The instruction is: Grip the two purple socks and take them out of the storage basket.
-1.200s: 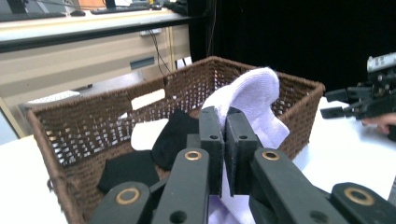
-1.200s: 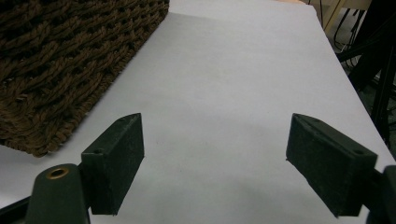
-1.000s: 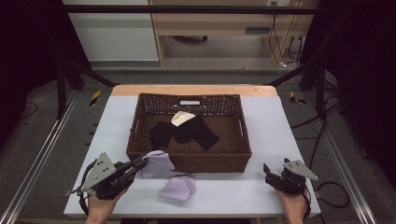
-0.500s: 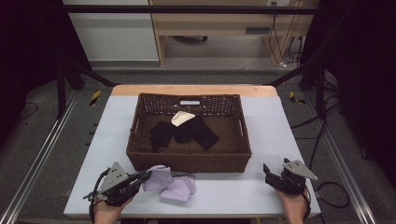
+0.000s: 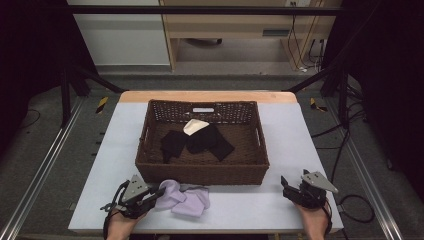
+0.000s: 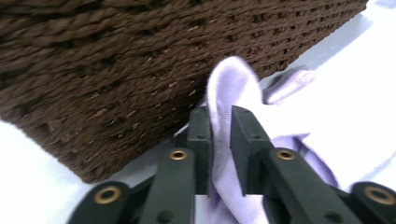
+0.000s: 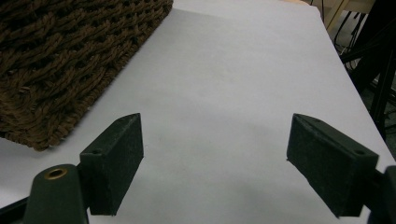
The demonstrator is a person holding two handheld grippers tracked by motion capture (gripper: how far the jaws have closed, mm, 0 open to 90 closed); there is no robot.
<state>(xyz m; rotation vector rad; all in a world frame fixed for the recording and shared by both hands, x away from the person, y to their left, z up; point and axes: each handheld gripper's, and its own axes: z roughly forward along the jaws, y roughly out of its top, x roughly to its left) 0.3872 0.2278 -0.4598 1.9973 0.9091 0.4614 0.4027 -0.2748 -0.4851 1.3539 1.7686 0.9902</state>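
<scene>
My matt black plastic jaws, brass-riveted, flank soft lilac cloth (image 6: 233, 140); beside it the basket (image 6: 93, 84) is rough brown wicker, the table (image 7: 233, 84) smooth matt white.

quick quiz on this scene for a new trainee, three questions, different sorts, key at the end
1. True or false: the lilac cloth lies inside the wicker basket.
2. The right claw is: A) open with nothing between its jaws, B) shut on a cloth, C) gripping the basket rim.
3. What colours are the cloths inside the basket?

Key
1. False: it lies on the table, against the basket's front wall.
2. A
3. Black cloths and one cream cloth.
</scene>
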